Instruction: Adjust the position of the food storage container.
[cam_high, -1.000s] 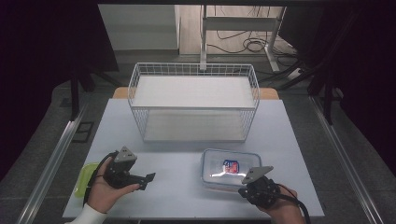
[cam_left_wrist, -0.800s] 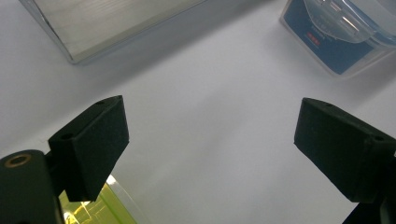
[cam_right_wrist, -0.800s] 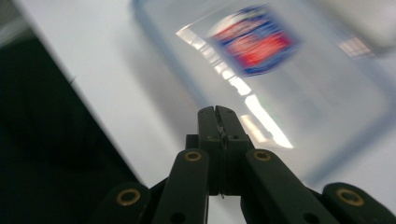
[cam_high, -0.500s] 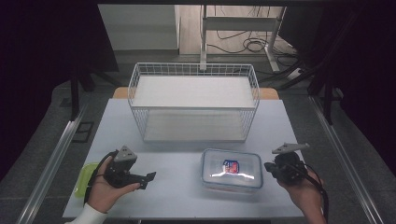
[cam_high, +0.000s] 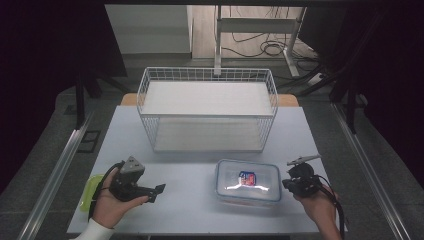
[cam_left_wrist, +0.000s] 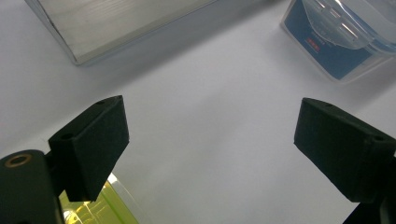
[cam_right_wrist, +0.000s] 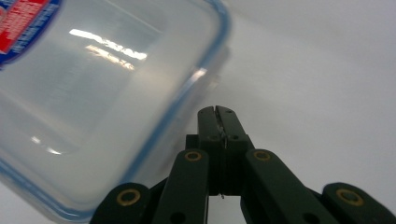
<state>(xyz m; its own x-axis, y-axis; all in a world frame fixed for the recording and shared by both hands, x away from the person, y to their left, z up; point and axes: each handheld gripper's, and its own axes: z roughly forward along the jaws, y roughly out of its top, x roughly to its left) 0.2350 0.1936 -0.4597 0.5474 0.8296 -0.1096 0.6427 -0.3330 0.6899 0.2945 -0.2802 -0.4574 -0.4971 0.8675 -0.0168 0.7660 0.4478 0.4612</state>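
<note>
At the far left of the worktop (cam_high: 190, 220), a yellow-green lid (cam_high: 90, 192) is seen lying flat at the edge, partly under the left hand (cam_high: 107, 207). The left tongs (cam_high: 159, 188) are held low above the worktop, pointing toward the middle; in the left gripper view the two pads (cam_left_wrist: 93, 140) are spread wide with nothing between them, and the lid's rim is glimpsed at the bottom left corner.

Farther back, in the centre, a white wire basket (cam_high: 207, 75) is set on the worktop; nothing is seen in it.

In front of the basket, right of centre, a clear box (cam_high: 248, 181) with a blue-rimmed lid and a red and blue label is placed flat on the worktop. The lid appears seated on it, though whether its clips are fastened cannot be told.

Just beside the box's right end, the right tongs (cam_high: 285, 183) are held by the right hand (cam_high: 317, 207). In the right gripper view they (cam_right_wrist: 217, 112) are pressed together with nothing pinched, their tips close to the box's corner (cam_right_wrist: 205, 56); whether they touch it cannot be told.

The work is judged to be at an early stage: the box is not gripped by either pair of tongs and remains outside the basket. If the box is meant for the basket, the grasp, the lift and the placing are all left to be done, and the right tongs would first have to be opened.
</note>
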